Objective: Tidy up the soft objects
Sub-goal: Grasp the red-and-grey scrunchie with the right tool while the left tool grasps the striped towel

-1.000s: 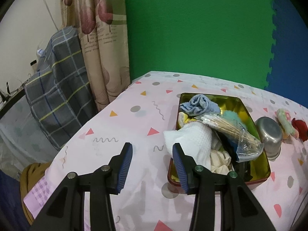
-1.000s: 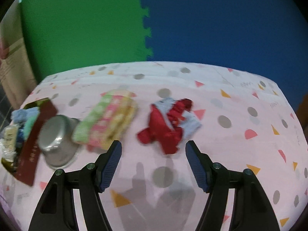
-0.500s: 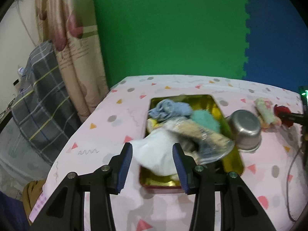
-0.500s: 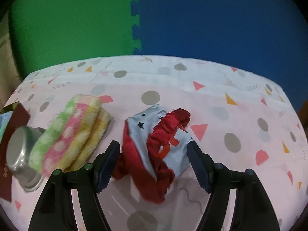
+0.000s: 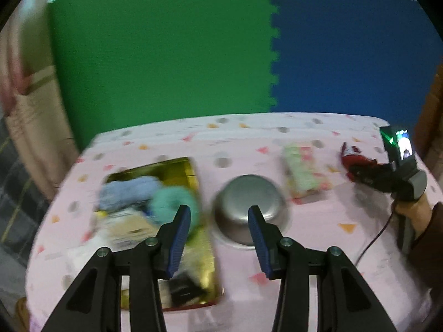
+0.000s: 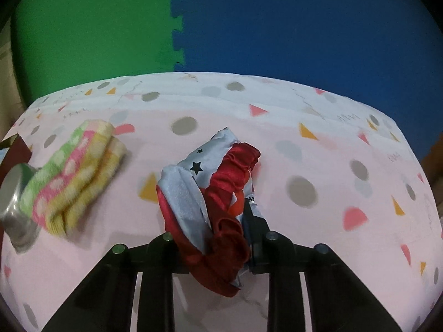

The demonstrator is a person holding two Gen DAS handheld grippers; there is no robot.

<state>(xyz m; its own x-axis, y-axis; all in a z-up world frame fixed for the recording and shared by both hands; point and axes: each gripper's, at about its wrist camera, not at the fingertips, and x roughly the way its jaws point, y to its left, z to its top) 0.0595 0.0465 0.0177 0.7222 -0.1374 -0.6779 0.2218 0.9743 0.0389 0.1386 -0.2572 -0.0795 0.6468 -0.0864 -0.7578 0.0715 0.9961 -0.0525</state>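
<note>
While parked above steel bowl [image 5: 250, 210], left gripper [image 5: 219, 233] fingers spread, empty; right gripper [image 6: 211, 238] just closed, pinching red/blue cloth [image 6: 213, 193] right of bowl.

red-and-grey starred cloth [image 6: 210, 193], pink dotted tablecloth [image 6: 318, 144]

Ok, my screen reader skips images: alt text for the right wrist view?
The right gripper has just closed on a red and pale blue satin cloth on a pink patterned tablecloth. A folded green, pink and yellow dotted towel lies left.
</note>
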